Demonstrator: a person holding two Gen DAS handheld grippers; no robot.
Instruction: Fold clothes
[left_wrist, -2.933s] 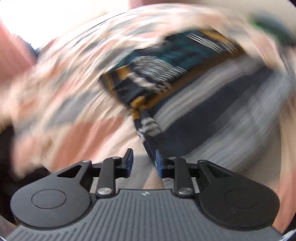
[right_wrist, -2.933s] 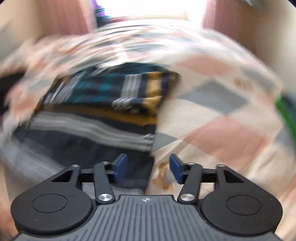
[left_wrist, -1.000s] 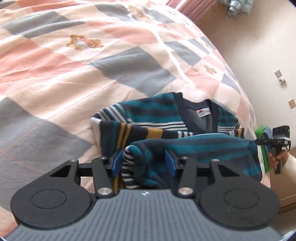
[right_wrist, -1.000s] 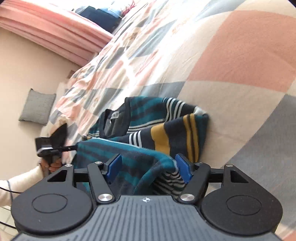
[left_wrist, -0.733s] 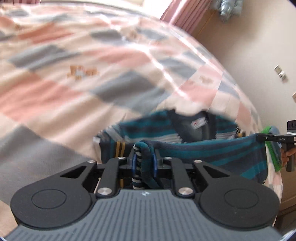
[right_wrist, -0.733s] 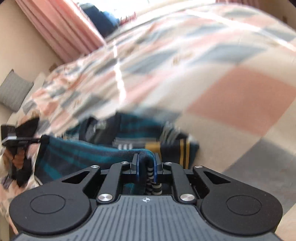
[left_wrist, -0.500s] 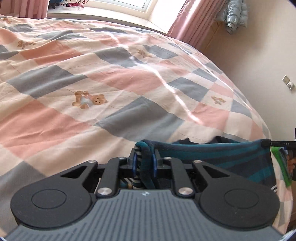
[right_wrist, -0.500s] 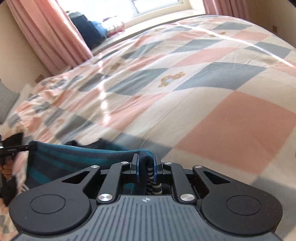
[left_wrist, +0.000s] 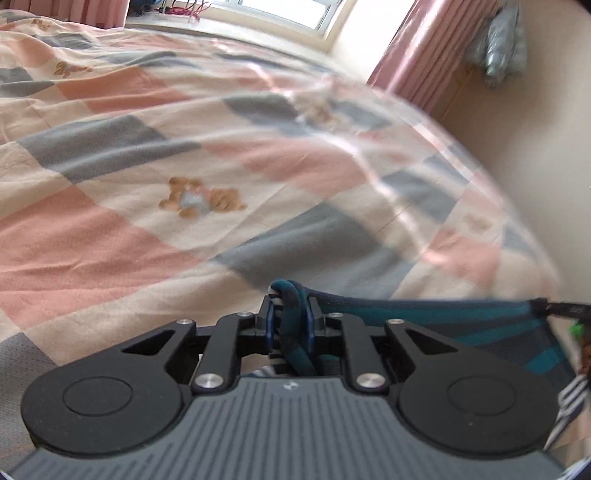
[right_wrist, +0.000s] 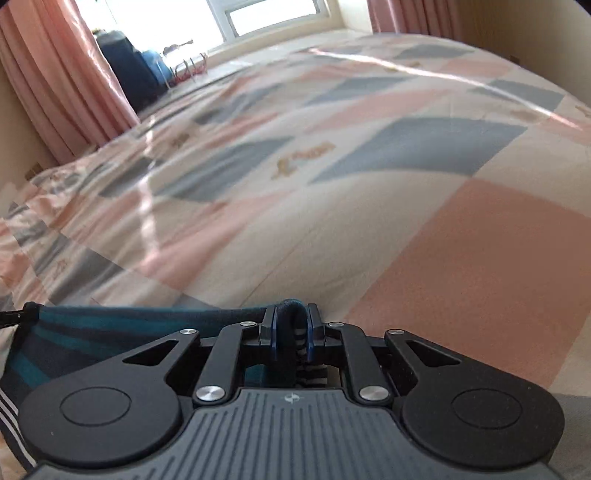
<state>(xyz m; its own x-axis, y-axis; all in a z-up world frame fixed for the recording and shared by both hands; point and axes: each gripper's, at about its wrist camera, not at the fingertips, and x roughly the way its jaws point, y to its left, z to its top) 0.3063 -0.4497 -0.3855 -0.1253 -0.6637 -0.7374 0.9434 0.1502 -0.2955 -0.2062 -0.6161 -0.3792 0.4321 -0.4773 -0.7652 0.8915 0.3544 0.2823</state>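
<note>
Left gripper (left_wrist: 290, 321): its two blue-padded fingers are pressed together on a bunched fold of a striped sweater (left_wrist: 461, 325). Right gripper (right_wrist: 291, 332): likewise clamped tight on a thick roll of the same sweater (right_wrist: 110, 332).

Between the two grippers the knit hangs as a taut band. In the left view it runs off to the right edge, where the tip of the other tool just shows. In the right view it runs off to the left. Both pinch points sit at the top edge of the cloth, and the rest drops below the tools, out of sight.

Beyond the sweater lies a bed (left_wrist: 184, 147) covered in a quilt of pink, grey and cream squares. Pink curtains (right_wrist: 55, 74) and a bright window stand behind it.

This looks like the carrying stage of a fold: the garment is raised and spread between both tools above the bed. The next move likely calls for lowering both ends together, at even height, so the cloth lands flat without twisting.

The sweater is dark navy with teal bands and thin white stripes. It looks thick, soft and heavy.
</note>
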